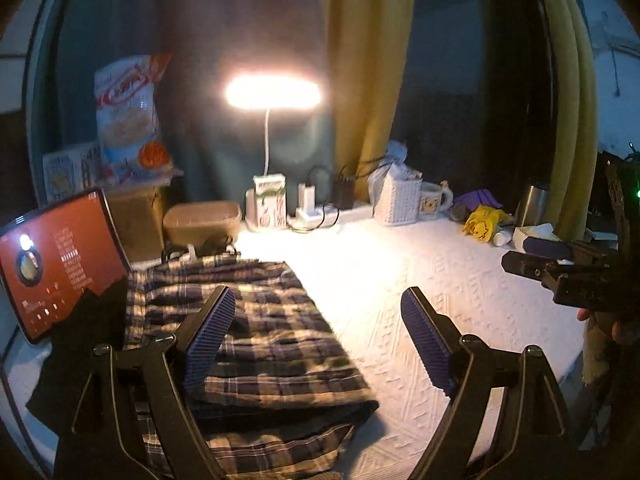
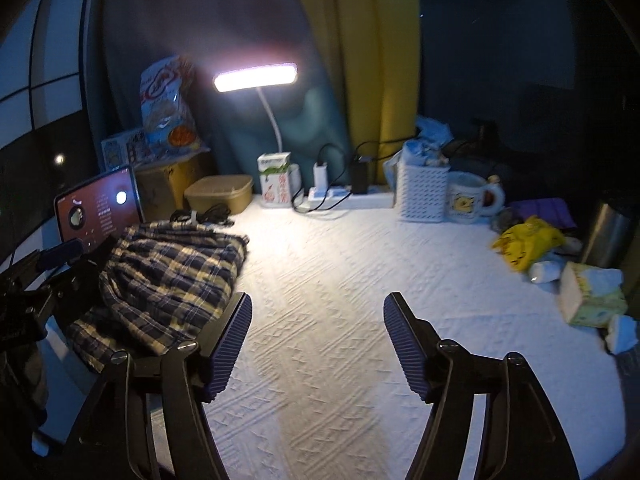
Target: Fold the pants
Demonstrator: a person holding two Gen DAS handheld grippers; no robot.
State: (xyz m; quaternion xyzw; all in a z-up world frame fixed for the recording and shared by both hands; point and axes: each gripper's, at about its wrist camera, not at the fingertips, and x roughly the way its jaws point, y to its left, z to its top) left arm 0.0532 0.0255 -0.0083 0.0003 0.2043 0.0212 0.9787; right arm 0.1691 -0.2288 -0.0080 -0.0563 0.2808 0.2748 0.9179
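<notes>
The plaid pants (image 1: 260, 332) lie folded in a flat stack on the left of the white textured tabletop (image 1: 420, 280). My left gripper (image 1: 320, 340) hovers open above their right edge, with nothing between its blue ribbed pads (image 1: 208, 344). In the right wrist view the same pants (image 2: 168, 276) sit bunched at the left, beside the left gripper's dark body (image 2: 52, 276). My right gripper (image 2: 318, 344) is open over the bare tabletop (image 2: 340, 280) to the right of the pants, holding nothing. Its dark tip (image 1: 560, 276) shows at the right edge of the left wrist view.
A lit desk lamp (image 1: 272, 92) stands at the back. A tablet (image 1: 52, 260) leans at the left, with boxes and a snack bag (image 1: 128, 120) behind it. A carton, chargers, white basket (image 2: 424, 192), mug (image 2: 472, 200), yellow packet (image 2: 524, 244), steel flask and tissue pack (image 2: 592, 296) line the back and right.
</notes>
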